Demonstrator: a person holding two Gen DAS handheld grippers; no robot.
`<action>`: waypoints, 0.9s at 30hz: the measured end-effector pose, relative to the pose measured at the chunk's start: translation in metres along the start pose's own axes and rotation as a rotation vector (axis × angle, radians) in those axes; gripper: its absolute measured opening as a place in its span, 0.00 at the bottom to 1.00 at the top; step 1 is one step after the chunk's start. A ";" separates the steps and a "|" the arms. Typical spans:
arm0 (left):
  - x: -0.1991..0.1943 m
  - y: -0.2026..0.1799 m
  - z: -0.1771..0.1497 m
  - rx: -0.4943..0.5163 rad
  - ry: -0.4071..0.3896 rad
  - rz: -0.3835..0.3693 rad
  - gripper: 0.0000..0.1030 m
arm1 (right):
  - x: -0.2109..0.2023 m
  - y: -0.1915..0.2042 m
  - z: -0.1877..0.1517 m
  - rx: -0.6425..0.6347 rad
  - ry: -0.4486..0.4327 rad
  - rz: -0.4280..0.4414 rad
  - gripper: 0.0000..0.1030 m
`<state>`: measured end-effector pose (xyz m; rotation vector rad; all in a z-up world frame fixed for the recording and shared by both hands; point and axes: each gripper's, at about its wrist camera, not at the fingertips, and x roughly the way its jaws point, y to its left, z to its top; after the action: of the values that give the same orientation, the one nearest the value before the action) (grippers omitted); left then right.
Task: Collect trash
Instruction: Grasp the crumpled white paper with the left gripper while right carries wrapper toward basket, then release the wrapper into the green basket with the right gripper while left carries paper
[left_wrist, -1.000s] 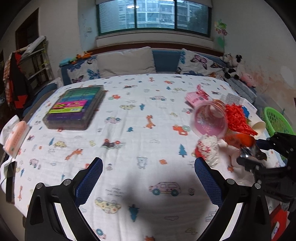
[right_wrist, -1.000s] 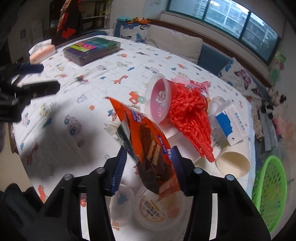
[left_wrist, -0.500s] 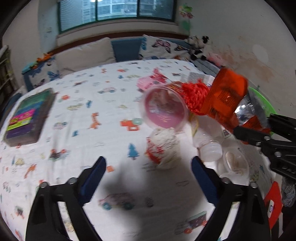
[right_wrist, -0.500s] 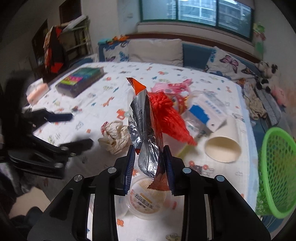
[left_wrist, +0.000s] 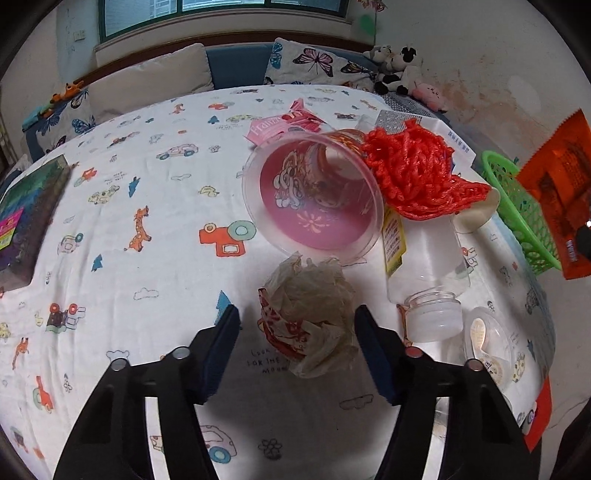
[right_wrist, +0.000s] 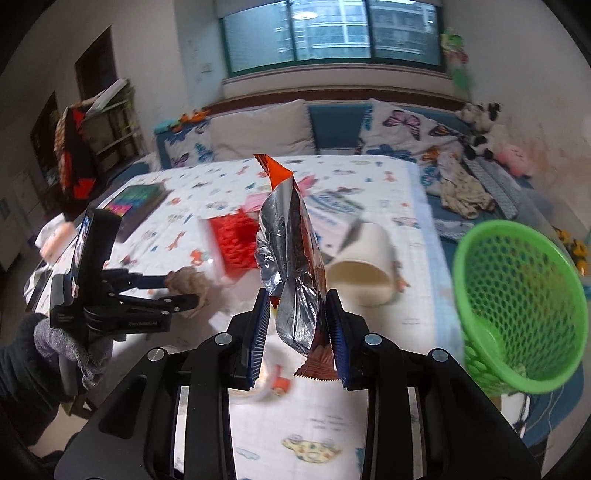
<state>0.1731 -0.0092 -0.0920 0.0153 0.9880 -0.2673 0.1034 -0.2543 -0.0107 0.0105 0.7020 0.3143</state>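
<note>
Closing around a crumpled wrapper (left_wrist: 308, 314), the left gripper (left_wrist: 295, 341) points down at the table (left_wrist: 147, 258); its jaws stand about half open and are narrowing, with the wrapper between the blue pads (left_wrist: 221, 343) but a visible gap on each side. The wrapper is a loose ball of pale, translucent paper with red printed patches along its lower left edge, lying on the cartoon-print tablecloth just in front of a tipped pink plastic cup (left_wrist: 314, 192). A red knitted mesh (left_wrist: 417, 173) lies against the cup's right side, and a clear jar (left_wrist: 428, 269) lies on its side just right of the wrapper. The right gripper (right_wrist: 299, 339) is fully clamped on a snack bag (right_wrist: 291, 266), which stands upright between its pads (orange outside, crinkled silver foil inside, with a serrated bottom seam showing below the grip). The bag is held above the table, to the left of a green mesh basket (right_wrist: 517, 295) at the table's right edge. In the right wrist view, a gloved hand (right_wrist: 70, 343) holds the left gripper at the frame's left, its fingers on either side of the wrapper.
</note>
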 end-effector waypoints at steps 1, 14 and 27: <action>0.000 0.000 0.000 -0.003 -0.002 -0.012 0.52 | -0.002 -0.004 -0.001 0.009 -0.003 -0.008 0.31; -0.052 0.003 0.003 -0.009 -0.081 -0.025 0.42 | -0.023 -0.063 -0.004 0.125 -0.041 -0.105 0.31; -0.110 -0.066 0.050 0.119 -0.186 -0.125 0.42 | -0.014 -0.153 -0.006 0.255 -0.027 -0.234 0.32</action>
<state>0.1421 -0.0556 0.0337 0.0362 0.7879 -0.4341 0.1323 -0.4050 -0.0239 0.1738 0.7049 -0.0011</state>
